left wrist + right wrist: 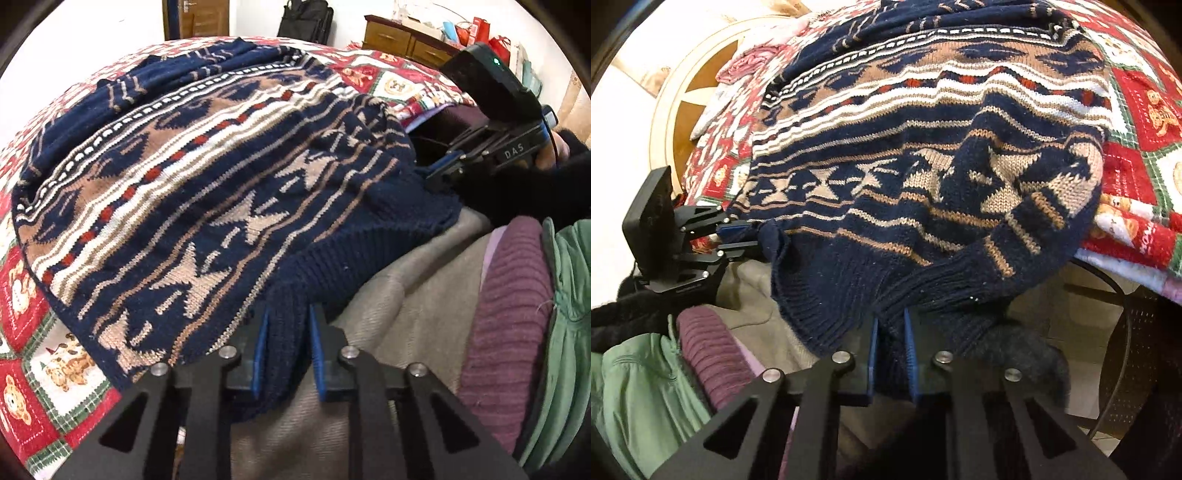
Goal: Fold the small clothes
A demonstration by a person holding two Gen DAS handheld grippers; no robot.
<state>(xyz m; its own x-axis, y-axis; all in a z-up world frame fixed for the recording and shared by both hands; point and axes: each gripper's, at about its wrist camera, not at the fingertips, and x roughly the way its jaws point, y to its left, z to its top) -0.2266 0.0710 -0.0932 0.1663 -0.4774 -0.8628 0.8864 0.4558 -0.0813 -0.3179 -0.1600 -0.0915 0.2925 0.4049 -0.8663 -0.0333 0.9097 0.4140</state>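
On the teddy-bear quilt point(22, 302) lies the navy patterned sweater point(207, 192), and I have both claws on its near edge. My left gripper point(286, 350) is clenched on the dark ribbed hem, knit bunched between its blue pads point(260, 350). My right gripper point(892, 350) grasps the same hem further along, so the ribbing hangs between the two off the quilt's near edge. The pattern bands run side to side across my view, parallel to the hem, while the sweater's length stretches away from me, its far end crumpled toward the back of the quilt. Below the hem I see a beige cloth point(399, 295), a purple ribbed garment point(509, 302) and a green jacket point(569, 295).
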